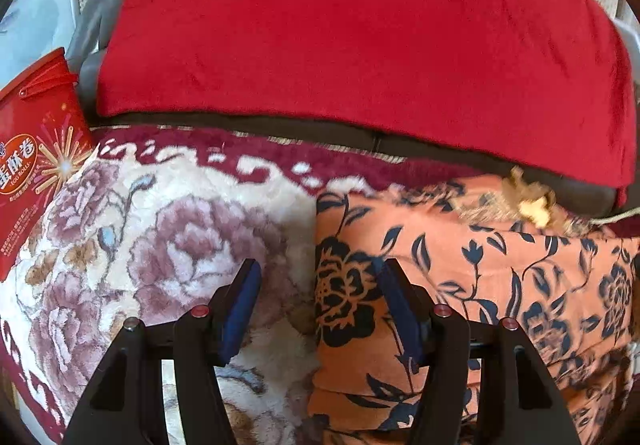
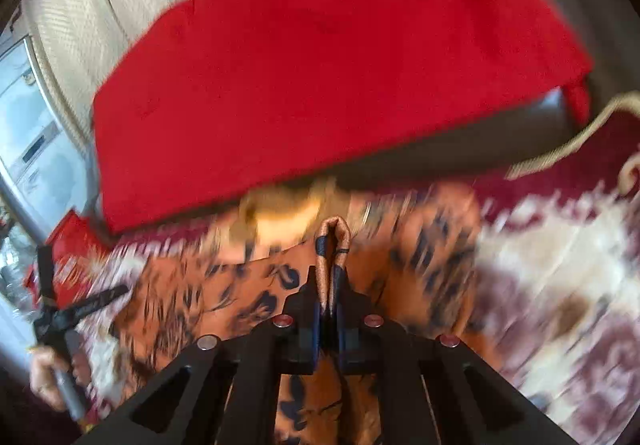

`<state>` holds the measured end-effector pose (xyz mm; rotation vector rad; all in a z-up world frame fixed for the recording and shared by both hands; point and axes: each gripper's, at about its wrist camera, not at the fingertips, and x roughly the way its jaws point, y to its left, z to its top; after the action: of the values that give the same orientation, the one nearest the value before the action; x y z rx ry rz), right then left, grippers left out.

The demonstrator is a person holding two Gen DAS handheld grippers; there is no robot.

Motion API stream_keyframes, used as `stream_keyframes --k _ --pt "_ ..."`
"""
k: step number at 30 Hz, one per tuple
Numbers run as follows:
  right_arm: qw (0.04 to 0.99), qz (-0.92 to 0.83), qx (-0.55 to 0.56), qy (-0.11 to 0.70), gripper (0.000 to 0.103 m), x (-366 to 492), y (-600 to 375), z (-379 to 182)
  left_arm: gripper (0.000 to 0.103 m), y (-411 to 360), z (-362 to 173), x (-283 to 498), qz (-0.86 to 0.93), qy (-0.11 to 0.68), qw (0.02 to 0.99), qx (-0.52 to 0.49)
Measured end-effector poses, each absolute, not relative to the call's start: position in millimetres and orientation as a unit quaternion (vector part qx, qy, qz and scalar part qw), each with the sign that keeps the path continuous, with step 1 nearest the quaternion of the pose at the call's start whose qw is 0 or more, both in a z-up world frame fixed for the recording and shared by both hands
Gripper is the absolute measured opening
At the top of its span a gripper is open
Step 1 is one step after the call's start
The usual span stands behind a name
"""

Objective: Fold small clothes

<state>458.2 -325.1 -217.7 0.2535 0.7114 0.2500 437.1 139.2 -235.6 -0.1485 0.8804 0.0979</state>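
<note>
— Right claw [image 2: 329, 285]?
— Clamped on a fold of the orange floral garment [image 2: 334, 245], which lies on my floral blanket [image 1: 180, 213].
— Left claw [image 1: 316, 297]?
— Open, empty, over the garment's edge. Red cushion [image 1: 360, 37] behind, snack box [image 1: 36, 149] leftward.

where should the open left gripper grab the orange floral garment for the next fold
Probably the garment's straight left edge, approached from the blanket side. That edge lies between the open left gripper's fingers, flat and clear. The right gripper is shut on a pinched fold at the other side.
</note>
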Motion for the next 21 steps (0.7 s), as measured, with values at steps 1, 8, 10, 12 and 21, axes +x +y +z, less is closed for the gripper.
stream_keyframes --k 1,8,10,12,21 --pt "0.927 0.107 0.129 0.336 0.006 460 -329 -215 0.063 137 -234 437 0.042 0.422 0.903 -0.072" --pt "0.891 0.025 0.191 0.412 0.01 502 -367 -262 0.071 92 -267 447 0.025 0.462 0.886 0.009" --pt "0.881 0.025 0.204 0.426 0.01 503 -370 -267 0.071 88 -273 449 0.03 0.47 0.882 0.019" --pt "0.892 0.015 0.208 0.401 0.018 495 -375 -253 0.071 90 -267 447 0.031 0.462 0.886 0.015" --pt "0.931 0.093 0.155 0.317 0.048 456 -333 -219 0.071 69 -254 436 0.028 0.435 0.899 0.033"
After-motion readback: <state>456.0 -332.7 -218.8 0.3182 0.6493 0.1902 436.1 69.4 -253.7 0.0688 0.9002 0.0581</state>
